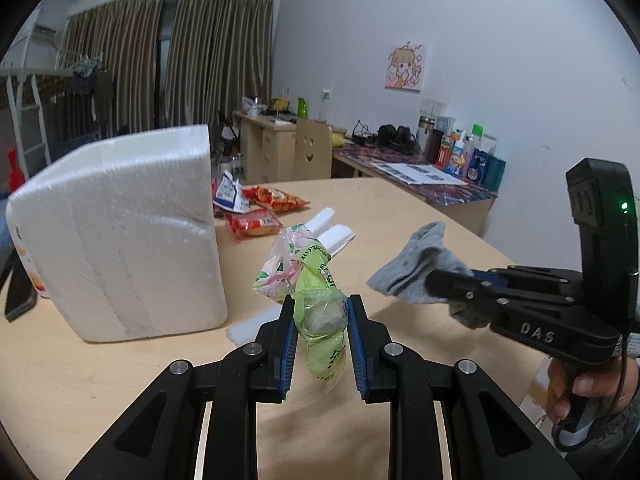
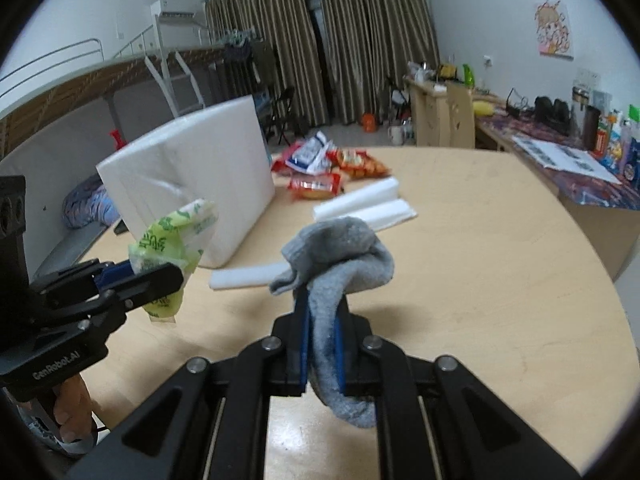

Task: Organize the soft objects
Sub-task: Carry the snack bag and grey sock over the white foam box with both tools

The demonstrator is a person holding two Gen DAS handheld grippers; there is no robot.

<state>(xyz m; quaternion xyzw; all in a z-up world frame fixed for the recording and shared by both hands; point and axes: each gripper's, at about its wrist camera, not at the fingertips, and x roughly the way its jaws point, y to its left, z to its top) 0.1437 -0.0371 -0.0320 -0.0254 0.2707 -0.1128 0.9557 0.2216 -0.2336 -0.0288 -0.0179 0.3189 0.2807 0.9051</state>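
Observation:
My left gripper (image 1: 320,316) is shut on a crumpled green and pink plastic bag (image 1: 308,276) and holds it above the wooden table (image 1: 120,380). The bag also shows at the left of the right wrist view (image 2: 172,240). My right gripper (image 2: 322,316) is shut on a grey sock (image 2: 344,256), held above the table. The sock (image 1: 416,264) and right gripper (image 1: 444,284) also show at the right of the left wrist view. The left gripper (image 2: 160,276) shows at the left of the right wrist view.
A large white foam box (image 1: 120,232) stands on the table at the left. Behind it lie red snack packets (image 1: 256,224) and white foam strips (image 1: 332,232). Another foam strip (image 2: 248,276) lies by the box. A cluttered desk (image 1: 420,176) stands at the far right wall.

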